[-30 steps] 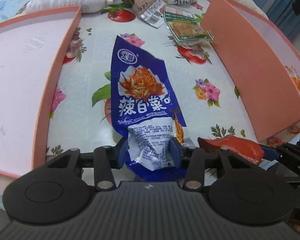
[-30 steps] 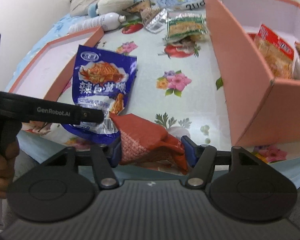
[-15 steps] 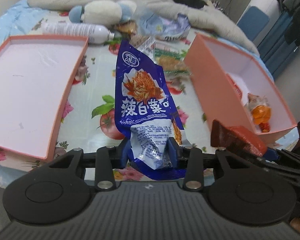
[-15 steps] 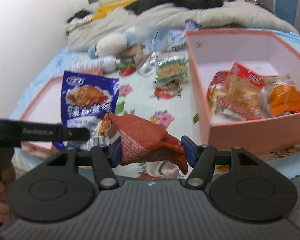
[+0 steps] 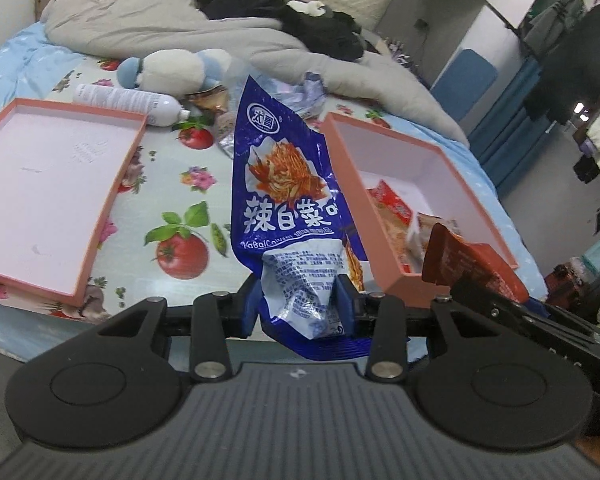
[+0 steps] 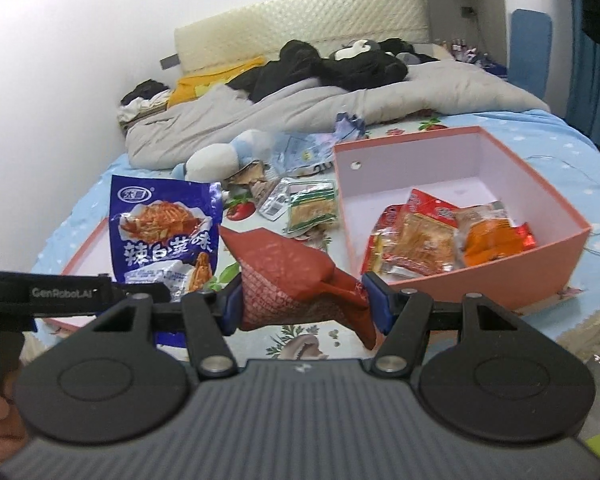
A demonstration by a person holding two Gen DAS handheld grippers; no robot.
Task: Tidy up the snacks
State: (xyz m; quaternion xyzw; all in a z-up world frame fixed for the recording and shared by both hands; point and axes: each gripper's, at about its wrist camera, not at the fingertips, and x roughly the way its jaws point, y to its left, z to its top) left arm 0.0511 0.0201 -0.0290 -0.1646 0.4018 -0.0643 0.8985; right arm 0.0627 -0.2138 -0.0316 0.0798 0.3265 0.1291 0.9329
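Nearest, the left gripper is clamped on the bottom edge of a blue snack bag, held upright in the air; the glossy bag bears white Chinese characters and a picture of shredded red vegetable. The right gripper pinches a crumpled red-brown packet, raised clear of the floral cloth. Farther right, the pink box holds several orange and red packets; the shallow pink lid lies left.
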